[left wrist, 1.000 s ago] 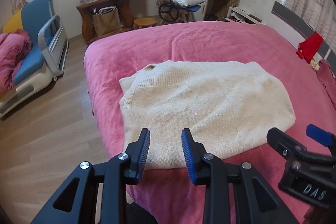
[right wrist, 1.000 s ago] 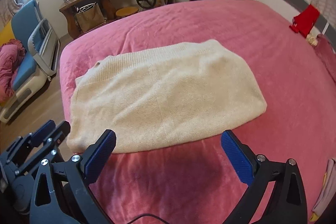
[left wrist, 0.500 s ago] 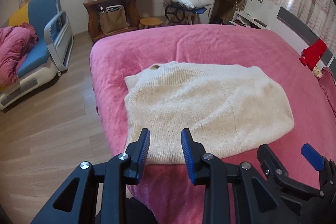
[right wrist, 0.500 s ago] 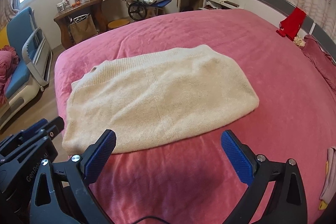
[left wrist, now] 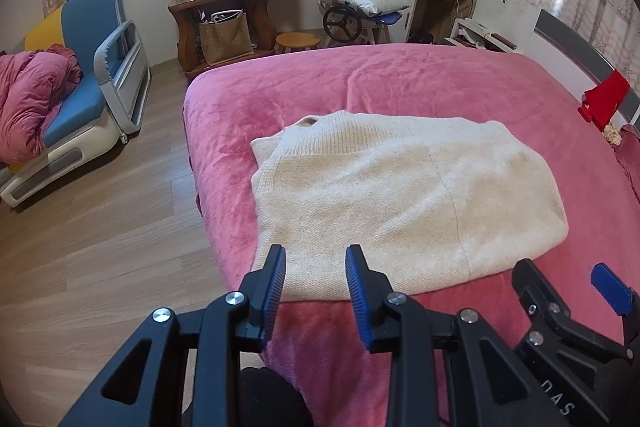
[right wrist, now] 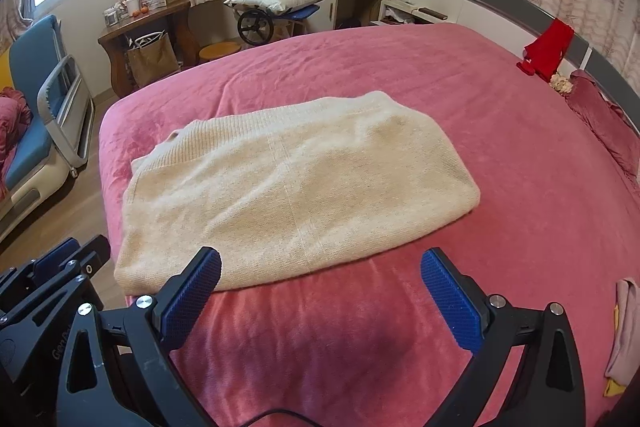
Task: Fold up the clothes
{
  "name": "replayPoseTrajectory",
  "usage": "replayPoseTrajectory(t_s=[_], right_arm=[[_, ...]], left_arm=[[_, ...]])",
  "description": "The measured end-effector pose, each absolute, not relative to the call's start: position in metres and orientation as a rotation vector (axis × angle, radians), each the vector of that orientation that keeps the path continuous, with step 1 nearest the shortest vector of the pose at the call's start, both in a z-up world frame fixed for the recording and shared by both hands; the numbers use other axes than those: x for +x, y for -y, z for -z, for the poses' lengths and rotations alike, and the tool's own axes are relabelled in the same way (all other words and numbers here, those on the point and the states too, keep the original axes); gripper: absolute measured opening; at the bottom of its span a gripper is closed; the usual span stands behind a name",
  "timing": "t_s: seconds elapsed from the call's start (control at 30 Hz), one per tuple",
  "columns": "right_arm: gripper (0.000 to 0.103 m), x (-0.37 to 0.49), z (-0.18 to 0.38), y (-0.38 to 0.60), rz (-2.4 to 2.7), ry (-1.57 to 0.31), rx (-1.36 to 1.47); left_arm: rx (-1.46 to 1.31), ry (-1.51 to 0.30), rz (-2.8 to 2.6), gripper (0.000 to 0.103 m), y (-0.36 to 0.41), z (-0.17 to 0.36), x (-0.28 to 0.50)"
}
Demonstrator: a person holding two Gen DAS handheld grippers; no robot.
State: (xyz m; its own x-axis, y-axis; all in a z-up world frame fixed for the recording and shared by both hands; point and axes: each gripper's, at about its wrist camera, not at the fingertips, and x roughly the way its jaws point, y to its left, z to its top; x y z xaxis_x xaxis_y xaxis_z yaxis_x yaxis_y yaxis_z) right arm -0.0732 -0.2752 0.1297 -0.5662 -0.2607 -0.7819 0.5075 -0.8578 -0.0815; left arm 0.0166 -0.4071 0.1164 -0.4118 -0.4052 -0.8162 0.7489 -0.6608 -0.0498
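Observation:
A cream knitted sweater lies folded flat in a rectangle on the pink bed cover. My left gripper hovers over the sweater's near left corner, its blue pads a narrow gap apart with nothing between them. My right gripper stands wide open just short of the sweater's near edge, over bare cover, and holds nothing. Each gripper shows in the other's view: the right one at the lower right, the left one at the lower left.
The bed's left edge drops to a wooden floor. A blue chair with a pink blanket stands beyond it. A red cloth hangs by the headboard. A pale pink garment lies at the right.
The right gripper has drawn back a little, so the sweater sits slightly farther off in its view. The jaws of both grippers stand as before and the sweater has not moved.

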Motion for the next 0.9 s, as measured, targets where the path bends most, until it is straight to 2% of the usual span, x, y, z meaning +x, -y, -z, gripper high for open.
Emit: replayPoseTrajectory(t_s=[0.43,0.9], right_arm=[[0.101,-0.077,-0.127,0.273,2.403,-0.456,1.134],[0.101,-0.082,-0.127,0.258,2.416,-0.384,1.165]], left_arm=[[1.074,-0.533,2.082,0.031,0.411,-0.110,0.016],[1.078,-0.505,2.101,0.031,0.404,-0.112,0.013]])
